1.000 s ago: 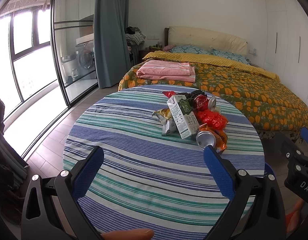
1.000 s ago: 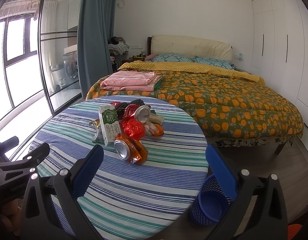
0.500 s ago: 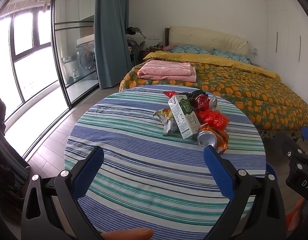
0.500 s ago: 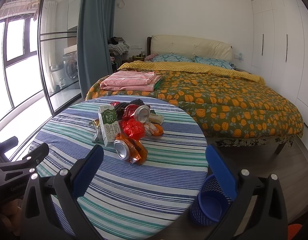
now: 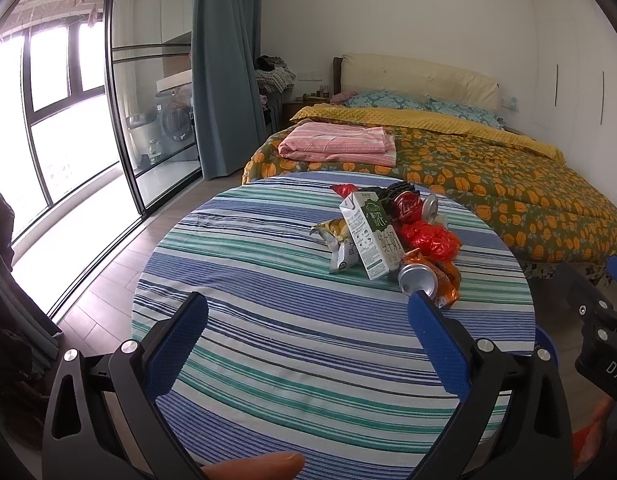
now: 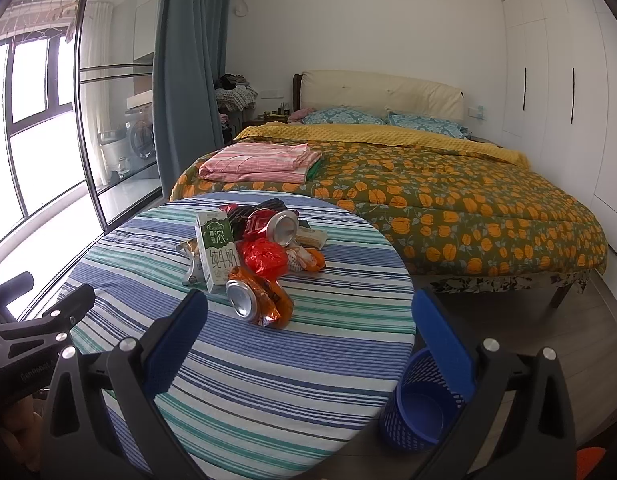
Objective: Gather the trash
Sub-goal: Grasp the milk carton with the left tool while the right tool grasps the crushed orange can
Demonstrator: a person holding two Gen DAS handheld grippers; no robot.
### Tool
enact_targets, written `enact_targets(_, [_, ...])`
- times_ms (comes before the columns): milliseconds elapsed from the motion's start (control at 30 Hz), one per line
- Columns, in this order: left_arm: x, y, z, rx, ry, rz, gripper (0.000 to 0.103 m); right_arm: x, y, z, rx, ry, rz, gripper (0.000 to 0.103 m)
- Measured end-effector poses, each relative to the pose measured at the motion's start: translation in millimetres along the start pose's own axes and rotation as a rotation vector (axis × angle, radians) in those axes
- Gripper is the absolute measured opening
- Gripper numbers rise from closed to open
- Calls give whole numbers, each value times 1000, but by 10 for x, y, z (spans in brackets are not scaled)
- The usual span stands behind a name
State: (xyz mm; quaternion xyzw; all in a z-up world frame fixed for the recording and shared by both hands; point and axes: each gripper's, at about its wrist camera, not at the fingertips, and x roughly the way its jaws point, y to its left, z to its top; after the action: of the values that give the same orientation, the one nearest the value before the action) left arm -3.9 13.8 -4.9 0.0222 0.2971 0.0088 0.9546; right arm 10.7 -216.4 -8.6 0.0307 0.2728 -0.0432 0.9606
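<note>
While both jaws are gaping empty, the right gripper (image 6: pixel 308 344) and left gripper (image 5: pixel 306 344) are lining up on the silver can (image 6: pixel 241 298) just ahead, needing a reach forward before the blue mesh bin (image 6: pixel 422 404)

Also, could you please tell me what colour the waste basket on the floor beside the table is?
Blue; the waste basket shows best in the right wrist view.

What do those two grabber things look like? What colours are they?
Both look alike. The left gripper and the right gripper each have a black frame with cut-out holes and shiny silver screws, and two long fingers with blue textured pads. White letters are printed on the black bodies, only partly readable. No cables or sleeves show.
</note>
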Motion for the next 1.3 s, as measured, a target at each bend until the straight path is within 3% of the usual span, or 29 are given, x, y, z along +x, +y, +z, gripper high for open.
enact_targets(533, [48, -135, 1, 102, -5, 11, 99, -71, -55, 12, 38, -57, 24, 98])
enact_targets(700, [245, -62, -35, 34, 72, -31, 99, -2, -157, -18, 52, -66, 55, 98])
enact_targets(800, [355, -24, -46, 2, 78, -3, 99, 61, -210, -68, 54, -57, 63, 98])
enact_targets(1000, [707, -65, 31, -31, 120, -111, 99, 221, -295, -190, 42, -38, 86, 98])
enact_targets(1200, [1313, -266, 235, -45, 181, -258, 99, 496, -345, -353, 47, 25, 148, 98])
enact_targets(1300, [1649, -387, 333, -46, 211, -292, 89, 615, -385, -426, 59, 51, 185, 98])
